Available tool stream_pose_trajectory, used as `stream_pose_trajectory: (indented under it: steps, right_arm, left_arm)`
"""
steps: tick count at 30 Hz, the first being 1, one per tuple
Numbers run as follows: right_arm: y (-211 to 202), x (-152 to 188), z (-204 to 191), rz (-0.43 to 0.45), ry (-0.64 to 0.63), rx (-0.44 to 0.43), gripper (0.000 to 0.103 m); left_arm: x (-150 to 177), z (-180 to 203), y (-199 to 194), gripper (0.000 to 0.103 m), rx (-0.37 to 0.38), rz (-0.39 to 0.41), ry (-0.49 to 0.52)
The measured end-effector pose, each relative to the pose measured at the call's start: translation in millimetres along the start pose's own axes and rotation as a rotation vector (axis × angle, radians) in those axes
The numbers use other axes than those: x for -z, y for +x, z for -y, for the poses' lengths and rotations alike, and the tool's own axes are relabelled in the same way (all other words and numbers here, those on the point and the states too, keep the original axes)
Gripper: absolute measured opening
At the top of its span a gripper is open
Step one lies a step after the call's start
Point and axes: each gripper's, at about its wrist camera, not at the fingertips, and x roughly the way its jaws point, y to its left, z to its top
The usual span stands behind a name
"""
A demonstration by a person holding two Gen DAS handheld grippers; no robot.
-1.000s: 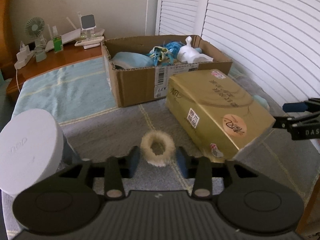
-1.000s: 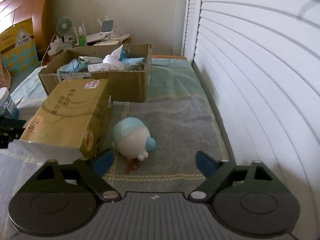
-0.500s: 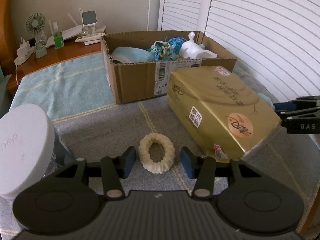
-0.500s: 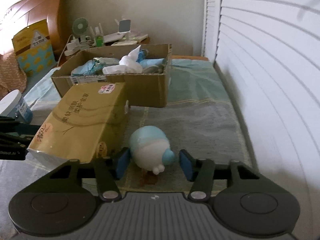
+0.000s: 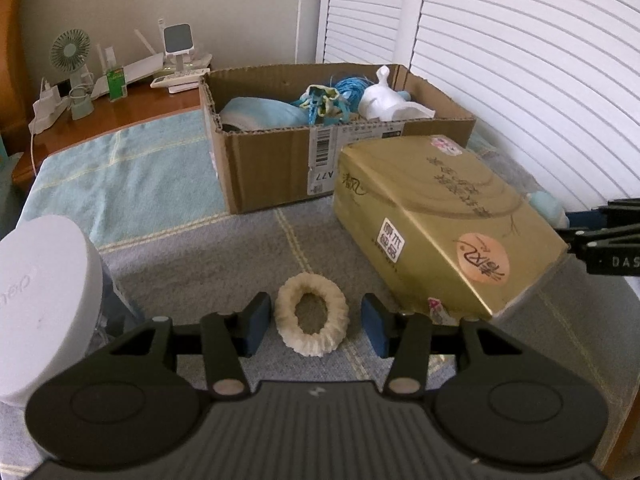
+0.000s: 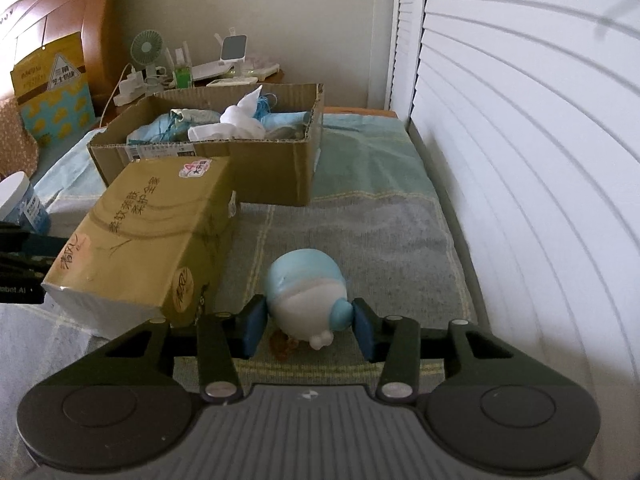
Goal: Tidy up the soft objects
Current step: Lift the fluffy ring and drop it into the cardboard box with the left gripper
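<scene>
Cream and ribbed, the fuzzy fabric hair scrunchie (image 5: 312, 319) lies flat on the grey checked blanket (image 5: 200, 264) of the bed, directly between the blue pads of the left claw (image 5: 314, 325). That claw stands part-open around it: a narrow gap shows on each side, and neither pad touches the ring.

The pale blue and white round plush toy (image 6: 306, 295) lies on the same blanket, with its small blue nose turned toward the right pad. The right claw (image 6: 308, 331) has closed in to the toy's width; both blue pads (image 6: 253, 326) sit against its sides, though whether they press or merely touch I cannot tell.

Between the two toys sits a gold cardboard tissue box (image 5: 436, 220) printed with dark characters and a round peach sticker, lying at an angle on the blanket. The plush toy is just beside its near corner in the right wrist view. Behind it stands an open brown corrugated cardboard box (image 5: 276, 160) holding a white plush figure (image 5: 384, 98), blue string and pale blue cloth. A white-lidded round jar (image 5: 40, 300) stands at the left claw's left. Farther back, a wooden bedside shelf (image 5: 132, 108) carries a small green fan (image 5: 72, 52).
</scene>
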Motion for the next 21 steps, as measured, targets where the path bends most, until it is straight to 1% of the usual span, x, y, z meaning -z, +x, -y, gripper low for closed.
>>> stream_pose_trajectory:
  steps: [4,10,13,14,16,19,21]
  right_arm:
    - [3,-1,-2,0.013,-0.007,0.003,0.054]
    - [10,-2,-4,0.010,-0.012,0.004,0.054]
    - [9,-2,-4,0.014,-0.007,0.004,0.053]
    - [8,-3,-4,0.017,-0.004,0.004,0.052]
    - [6,-4,-4,0.018,0.003,0.004,0.051]
    - [1,-6,-4,0.026,0.000,0.023,0.050]
    - [-3,-8,-4,0.027,0.002,0.033,0.050]
  left_arm:
    - [0,-1,0,0.050,0.005,0.001,-0.004]
    - [0,-1,0,0.050,0.004,0.003,-0.008]
    - [0,-1,0,0.047,0.006,0.002,-0.009]
    - [0,-2,0,0.041,0.008,0.002,-0.010]
    - [0,-3,-1,0.035,0.013,-0.001,-0.011]
    - [-1,-4,-2,0.030,0.030,-0.011,-0.011]
    - [-1,-4,-5,0.030,0.034,-0.014,0.000]
